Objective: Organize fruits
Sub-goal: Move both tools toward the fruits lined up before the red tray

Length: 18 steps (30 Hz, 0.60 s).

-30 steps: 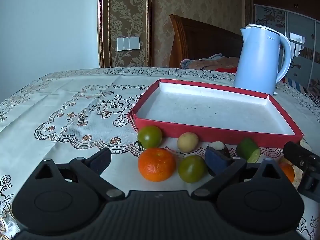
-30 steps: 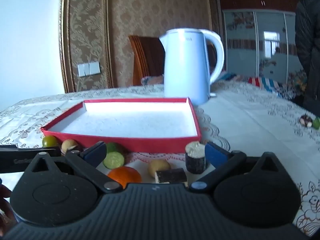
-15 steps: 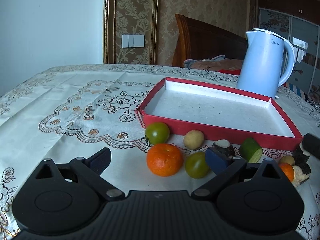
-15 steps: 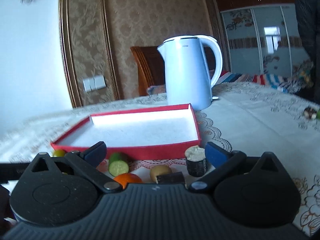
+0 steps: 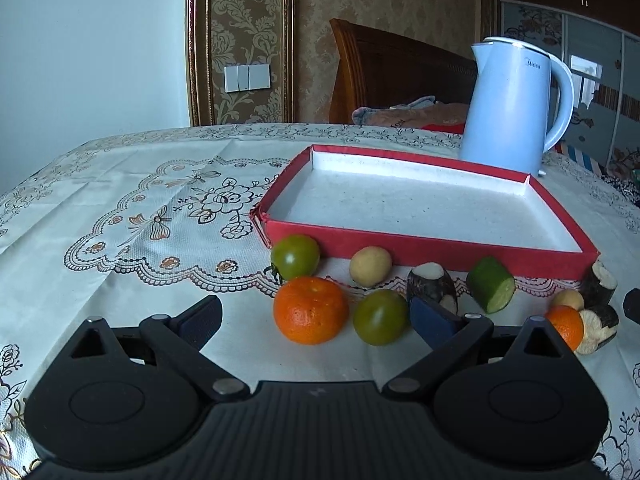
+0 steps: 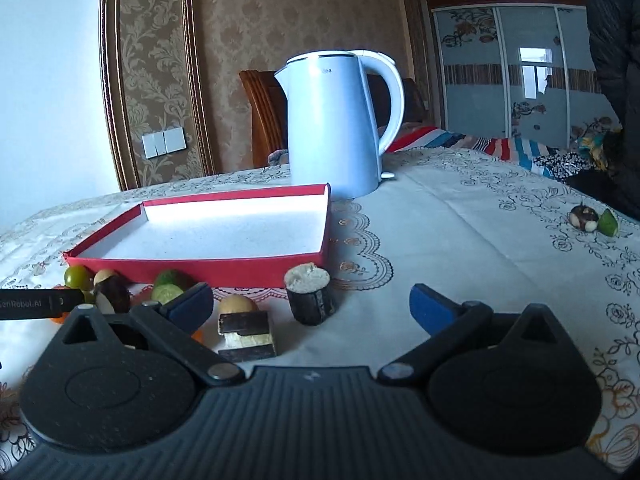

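Fruits (image 5: 311, 310) outside red tray (image 5: 440, 246)

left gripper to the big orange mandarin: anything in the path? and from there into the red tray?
Nothing visible blocks the open left gripper from the round orange mandarin. Toward the shallow red cardboard tray, a green tomato and the tray's near wall lie behind the mandarin; lifting over should clear both.

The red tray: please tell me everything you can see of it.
The red tray is a shallow rectangular box, seemingly cardboard, red outside with a white, slightly speckled lining. It lies flat on the embroidered tablecloth, with nothing inside. Its near left corner looks a little crumpled. The pale blue kettle stands behind it; fruits lie along its front wall.
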### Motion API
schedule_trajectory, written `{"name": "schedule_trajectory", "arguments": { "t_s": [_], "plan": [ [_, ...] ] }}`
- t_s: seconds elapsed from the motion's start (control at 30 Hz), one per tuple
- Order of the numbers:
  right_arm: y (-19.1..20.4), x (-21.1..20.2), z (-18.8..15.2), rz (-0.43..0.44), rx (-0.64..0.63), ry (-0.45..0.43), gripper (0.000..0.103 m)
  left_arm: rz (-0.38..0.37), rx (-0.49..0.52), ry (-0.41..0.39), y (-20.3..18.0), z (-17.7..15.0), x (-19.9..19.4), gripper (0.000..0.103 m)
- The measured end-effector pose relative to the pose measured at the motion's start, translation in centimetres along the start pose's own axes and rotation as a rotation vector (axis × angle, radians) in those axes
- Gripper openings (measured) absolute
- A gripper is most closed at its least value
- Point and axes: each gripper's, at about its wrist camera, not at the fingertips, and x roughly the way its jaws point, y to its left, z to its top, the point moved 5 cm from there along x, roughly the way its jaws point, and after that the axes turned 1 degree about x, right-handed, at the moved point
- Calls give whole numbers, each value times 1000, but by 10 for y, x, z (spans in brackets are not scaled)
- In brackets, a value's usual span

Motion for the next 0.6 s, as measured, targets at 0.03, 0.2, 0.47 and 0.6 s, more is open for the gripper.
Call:
{"name": "schedule_trajectory", "arguments": {
  "t_s": [0.03, 0.2, 0.47, 0.6],
  "plan": [
    [1, 1, -1, -2, -9, 5, 103, -1, -2, 5, 0, 0, 1, 101],
    [6, 3, -1, -9, -38, 14, 103, -9, 0, 15, -1, -1, 1, 101],
    [11, 2, -2, 10, -73, 12, 103, -16, 2, 41, -1, -3, 6, 101],
    [15, 1, -3, 15, -97, 9, 103, -16, -1, 45, 0, -4, 6, 101]
  ]
}}
